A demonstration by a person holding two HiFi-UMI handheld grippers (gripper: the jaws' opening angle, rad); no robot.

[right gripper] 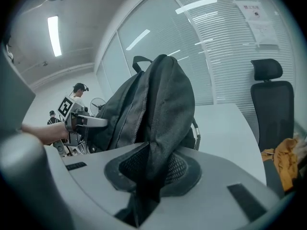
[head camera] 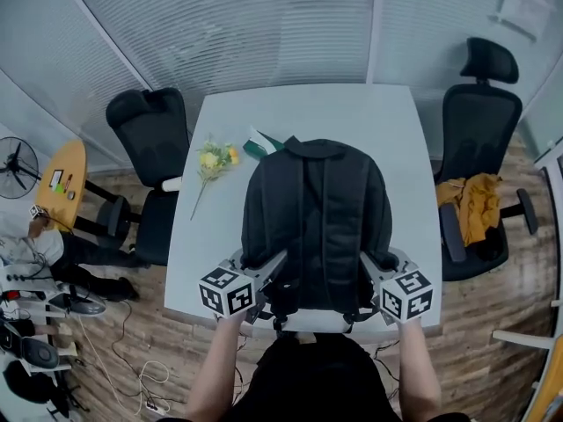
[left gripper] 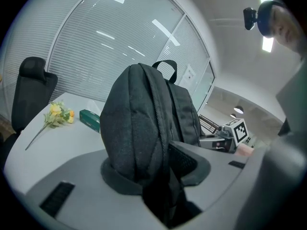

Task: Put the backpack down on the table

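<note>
1. Backpack (head camera: 317, 218) (left gripper: 139, 114) (right gripper: 158, 99): black, upright with its straps towards us, over the near half of the table (head camera: 369, 121). We cannot tell whether its base rests on the tabletop.
2. Left gripper (head camera: 268, 271) (left gripper: 158, 162): at the table's near edge, jaws clamped on the fabric of the backpack's lower left side.
3. Right gripper (head camera: 374, 271) (right gripper: 153, 166): at the same near edge, jaws pinching a fold of fabric on the backpack's lower right side.
4. Table: pale grey top, with bare surface showing along its far half and both sides.
5. Yellow flowers (head camera: 211, 161) (left gripper: 56, 115): we list one bunch lying on the table's left part, stem pointing to the near edge.
6. Green box (head camera: 259, 143) (left gripper: 90, 119): on the table, just beyond the flowers towards the far edge.
7. Black office chair (head camera: 149, 130): at the table's left side.
8. Second black office chair (head camera: 479, 112): at the table's right side, with a yellow cloth (head camera: 475, 205) heaped on its seat.
9. Small wooden table (head camera: 66, 178) and a fan (head camera: 16, 167): well to the left of the table.
</note>
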